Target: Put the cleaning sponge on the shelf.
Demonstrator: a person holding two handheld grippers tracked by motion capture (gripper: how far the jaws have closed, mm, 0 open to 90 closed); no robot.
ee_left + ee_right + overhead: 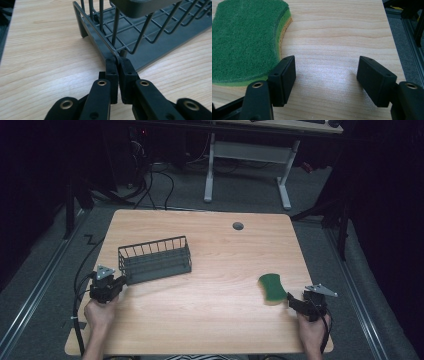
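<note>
Pinching the wire basket (pixel 140 30) rim, left hand-held gripper (pixel 117 66); right hand-held gripper (pixel 325 75) spread (beside sponge (pixel 244 40)).

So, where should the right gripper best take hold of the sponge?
Probably at the narrow waist of the sponge, across its width, coming from above. It lies flat on the table, green side up, and curves inward there, so the open right gripper beside it should span it.

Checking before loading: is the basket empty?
Empty: the basket shows only bare wire floor; the sponge lies apart on the table.
</note>
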